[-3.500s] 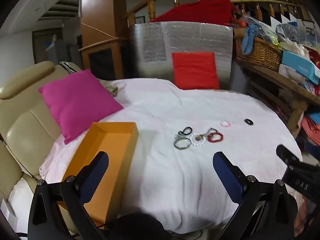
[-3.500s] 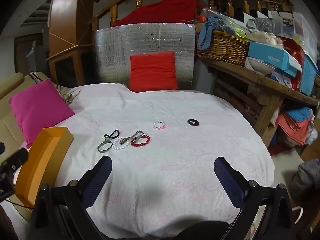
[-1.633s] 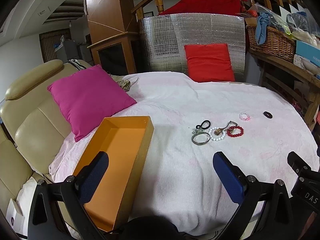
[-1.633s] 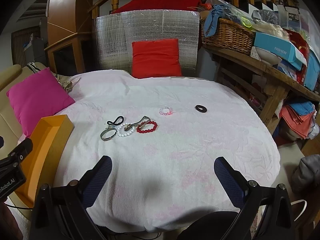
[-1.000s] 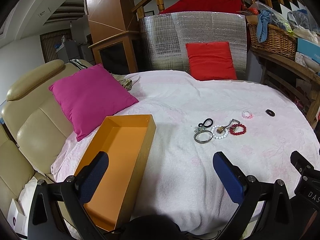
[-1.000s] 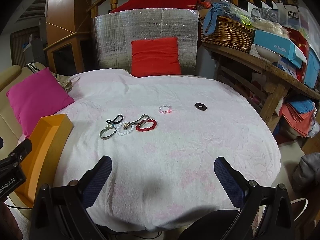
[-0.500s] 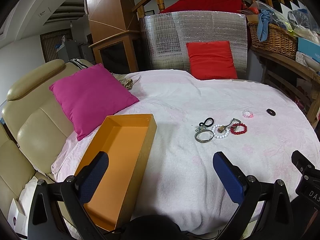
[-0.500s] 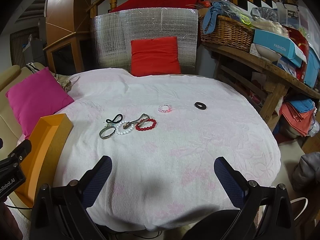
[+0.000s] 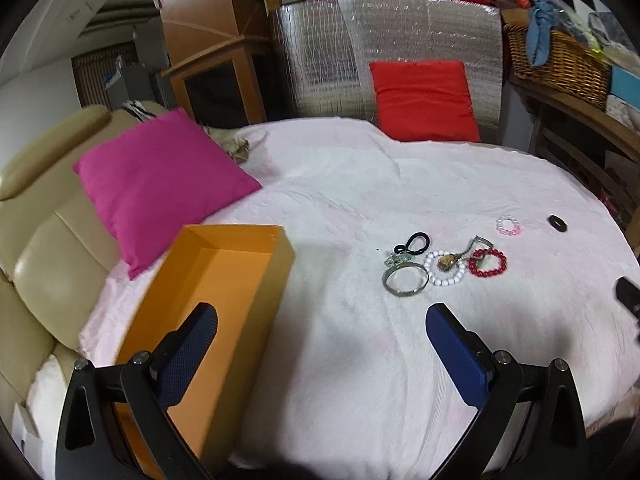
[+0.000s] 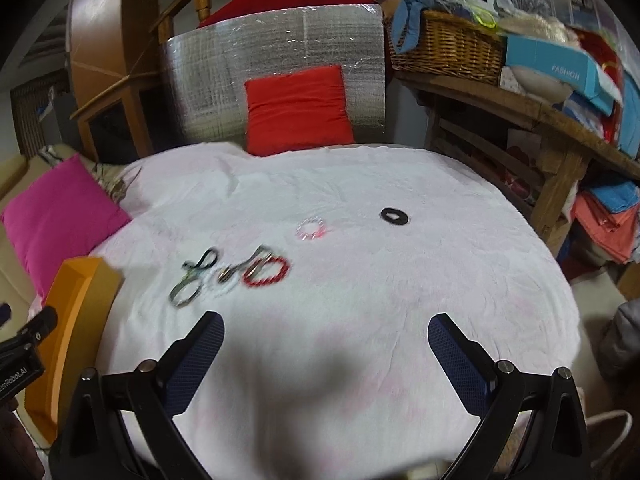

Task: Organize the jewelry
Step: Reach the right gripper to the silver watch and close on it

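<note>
Several jewelry pieces lie on the white-pink cloth [image 9: 340,208]: a silver bangle [image 9: 405,278], a white bead bracelet [image 9: 444,268], a red bead bracelet [image 9: 487,263], a black loop [image 9: 412,242], a pink-white bracelet [image 9: 509,225] and a black ring [image 9: 557,223]. An open orange box [image 9: 208,300] stands at the left. My left gripper [image 9: 320,344] is open and empty, short of the cluster. My right gripper [image 10: 324,354] is open and empty too, near the red bracelet [image 10: 267,271], pink bracelet [image 10: 311,228] and black ring [image 10: 394,216].
A magenta pillow [image 9: 156,184] rests on a beige sofa [image 9: 36,216] at the left. A red pillow [image 9: 424,100] leans on a silver foil panel [image 9: 384,40] at the back. A wooden shelf [image 10: 520,112] with a wicker basket [image 10: 444,46] and boxes stands to the right.
Both grippers have come forward and lower toward the jewelry, which now looks larger and nearer. The right wrist view is blurred by this motion. Both stay open.
</note>
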Demonstrator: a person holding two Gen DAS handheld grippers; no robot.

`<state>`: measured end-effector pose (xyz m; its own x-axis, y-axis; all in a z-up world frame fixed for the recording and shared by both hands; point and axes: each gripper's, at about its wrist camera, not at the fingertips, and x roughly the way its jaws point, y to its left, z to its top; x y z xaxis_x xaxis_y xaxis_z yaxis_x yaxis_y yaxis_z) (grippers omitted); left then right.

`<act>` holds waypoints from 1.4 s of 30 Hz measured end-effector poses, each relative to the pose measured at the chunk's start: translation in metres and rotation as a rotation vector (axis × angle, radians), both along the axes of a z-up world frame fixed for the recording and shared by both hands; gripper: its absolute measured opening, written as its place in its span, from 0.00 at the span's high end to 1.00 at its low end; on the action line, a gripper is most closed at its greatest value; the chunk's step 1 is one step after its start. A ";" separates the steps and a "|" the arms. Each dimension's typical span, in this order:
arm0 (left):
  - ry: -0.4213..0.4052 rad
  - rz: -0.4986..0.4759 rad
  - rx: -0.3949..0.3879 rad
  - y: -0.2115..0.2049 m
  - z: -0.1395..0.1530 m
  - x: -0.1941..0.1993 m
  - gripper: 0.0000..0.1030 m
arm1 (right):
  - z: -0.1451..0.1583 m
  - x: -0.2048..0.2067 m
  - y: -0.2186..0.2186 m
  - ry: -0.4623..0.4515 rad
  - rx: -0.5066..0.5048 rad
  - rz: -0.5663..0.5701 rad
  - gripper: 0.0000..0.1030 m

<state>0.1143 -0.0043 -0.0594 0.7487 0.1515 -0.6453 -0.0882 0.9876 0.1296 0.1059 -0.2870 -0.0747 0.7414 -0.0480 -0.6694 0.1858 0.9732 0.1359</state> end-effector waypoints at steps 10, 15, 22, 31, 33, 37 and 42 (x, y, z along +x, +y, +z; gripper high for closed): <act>0.134 -0.005 -0.137 -0.020 -0.070 0.110 0.00 | -0.059 0.110 -0.107 0.052 0.219 -0.100 0.04; 0.218 0.015 -0.100 -0.014 -0.103 0.131 0.00 | -0.086 0.149 -0.071 0.128 0.316 0.119 0.21; 0.233 0.002 -0.121 -0.012 -0.102 0.138 0.00 | -0.108 0.184 -0.006 0.188 0.382 0.279 0.36; 0.290 -0.024 -0.124 -0.008 -0.114 0.145 0.00 | -0.131 0.226 0.032 0.276 0.357 0.296 0.50; 0.300 -0.031 -0.145 -0.002 -0.116 0.146 0.00 | -0.135 0.232 0.038 0.286 0.329 0.294 0.54; 0.313 -0.049 -0.204 0.007 -0.118 0.146 0.01 | -0.135 0.234 0.047 0.305 0.288 0.312 0.75; 0.327 -0.083 -0.249 0.012 -0.120 0.148 0.18 | -0.129 0.226 0.052 0.287 0.260 0.318 0.91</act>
